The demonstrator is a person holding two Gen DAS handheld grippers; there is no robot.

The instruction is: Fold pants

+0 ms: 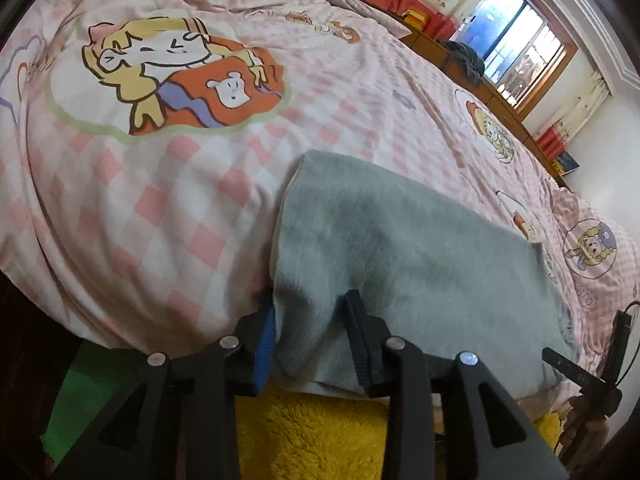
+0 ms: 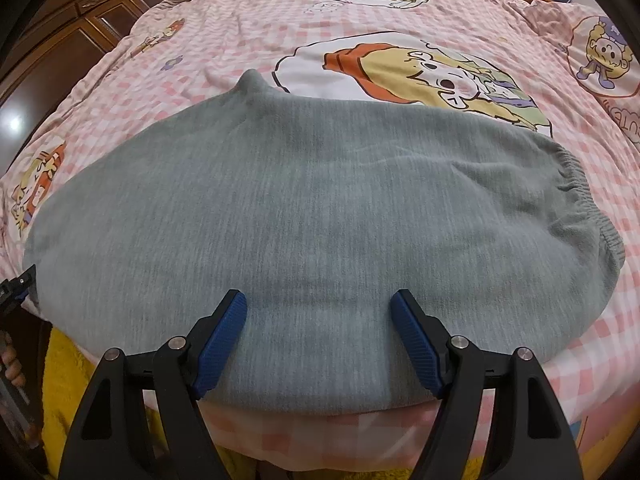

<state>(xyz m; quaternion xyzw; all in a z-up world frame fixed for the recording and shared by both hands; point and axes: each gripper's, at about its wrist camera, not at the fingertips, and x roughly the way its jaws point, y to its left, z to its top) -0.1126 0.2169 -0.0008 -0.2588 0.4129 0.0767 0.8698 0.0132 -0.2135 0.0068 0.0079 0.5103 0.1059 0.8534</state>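
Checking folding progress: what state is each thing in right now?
Grey pants: folded, lying flat at the bed's near edge.
Elastic waistband: gathered, at the right end.
Left tool: partly open around the pants' left edge.
Right tool: open, over the near edge.
Checked quilt: spread, wrinkled.

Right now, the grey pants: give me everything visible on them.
The grey pants look like soft, fleecy knit, already folded into a wide flat slab on the pink checked duvet, near the bed's front edge. An elastic gathered waistband shows at the right end. The left gripper straddles the left corner, cloth between its fingers; whether they pinch it is unclear. The right gripper hangs open over the near edge.
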